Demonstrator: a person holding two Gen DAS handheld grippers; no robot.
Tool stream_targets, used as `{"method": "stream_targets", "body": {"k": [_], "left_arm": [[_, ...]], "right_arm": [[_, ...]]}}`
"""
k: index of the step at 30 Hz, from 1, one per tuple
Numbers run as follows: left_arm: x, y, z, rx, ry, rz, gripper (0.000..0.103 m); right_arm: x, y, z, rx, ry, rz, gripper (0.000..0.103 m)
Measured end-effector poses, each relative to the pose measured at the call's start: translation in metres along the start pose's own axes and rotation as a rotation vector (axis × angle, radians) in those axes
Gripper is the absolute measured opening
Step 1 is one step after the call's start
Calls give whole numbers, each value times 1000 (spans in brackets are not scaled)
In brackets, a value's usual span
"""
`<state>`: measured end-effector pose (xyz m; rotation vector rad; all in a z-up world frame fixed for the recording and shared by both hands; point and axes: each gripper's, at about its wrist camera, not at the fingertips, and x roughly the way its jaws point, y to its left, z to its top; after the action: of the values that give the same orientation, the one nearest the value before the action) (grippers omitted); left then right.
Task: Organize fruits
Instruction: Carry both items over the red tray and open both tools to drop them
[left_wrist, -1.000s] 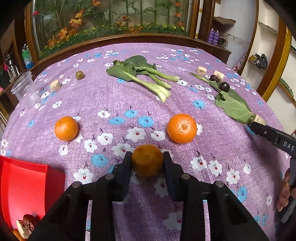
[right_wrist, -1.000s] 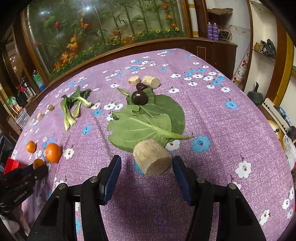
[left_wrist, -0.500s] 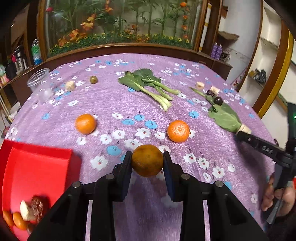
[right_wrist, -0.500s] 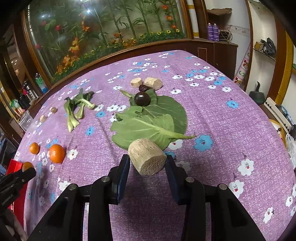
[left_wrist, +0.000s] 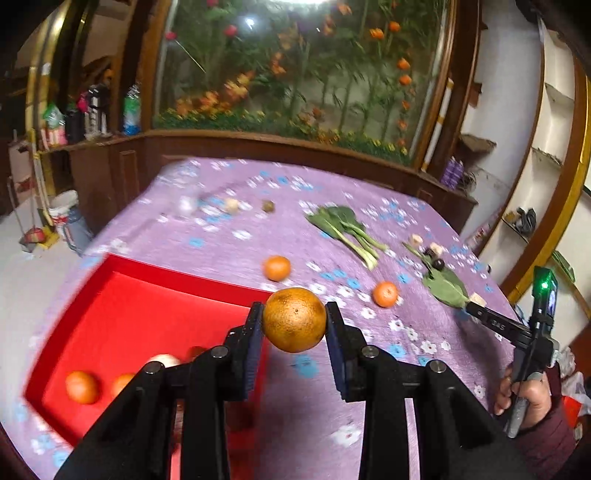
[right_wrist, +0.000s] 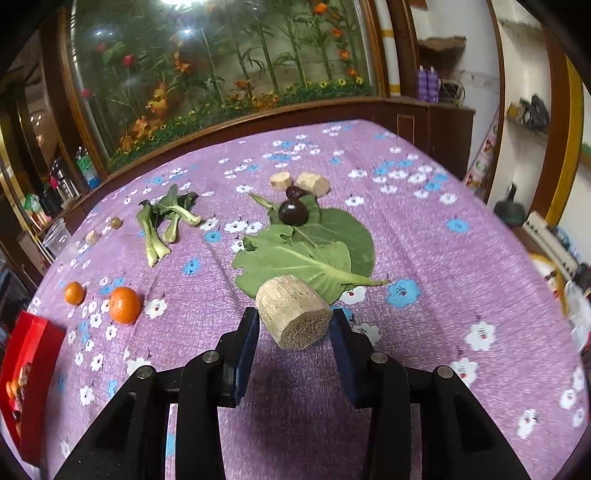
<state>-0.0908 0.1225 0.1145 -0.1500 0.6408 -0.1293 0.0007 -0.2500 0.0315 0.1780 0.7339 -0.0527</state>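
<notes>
My left gripper (left_wrist: 294, 321) is shut on a dull orange (left_wrist: 294, 319) and holds it in the air beside the right rim of the red tray (left_wrist: 122, 317), which holds two small oranges (left_wrist: 81, 386) and other pieces. Two more oranges (left_wrist: 277, 267) (left_wrist: 385, 294) lie on the purple cloth. My right gripper (right_wrist: 293, 326) is shut on a tan sugarcane chunk (right_wrist: 293, 315) and holds it just above the cloth, in front of a big green leaf (right_wrist: 310, 251). The right gripper also shows in the left wrist view (left_wrist: 480, 314).
A dark plum (right_wrist: 293, 212), a dark date (right_wrist: 294, 192) and two tan chunks (right_wrist: 312, 182) lie behind the leaf. Bok choy (right_wrist: 162, 225) lies at the left. A small green fruit (right_wrist: 116, 222) and a plastic cup (right_wrist: 57, 236) are at the far left. The tray's edge (right_wrist: 27, 354) shows at lower left.
My left gripper lifted the orange and swung left until it is beside the red tray. My right gripper closed on the sugarcane chunk and raised it slightly.
</notes>
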Motion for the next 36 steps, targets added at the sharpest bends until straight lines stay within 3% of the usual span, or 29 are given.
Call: {"method": "stream_targets", "body": {"k": [9, 17, 29, 36], "left_arm": [[-45, 49, -10, -97, -62, 33, 31], [-58, 95, -23, -177, -62, 94, 31], [-41, 160, -43, -304, -6, 179, 31], [-19, 163, -48, -278, 38, 188, 31]], "right_arm": [[-72, 44, 9, -76, -70, 64, 42], [-111, 114, 14, -133, -77, 218, 43], [-88, 227, -27, -261, 51, 404, 43], [-54, 273, -45, -300, 161, 462, 43]]}}
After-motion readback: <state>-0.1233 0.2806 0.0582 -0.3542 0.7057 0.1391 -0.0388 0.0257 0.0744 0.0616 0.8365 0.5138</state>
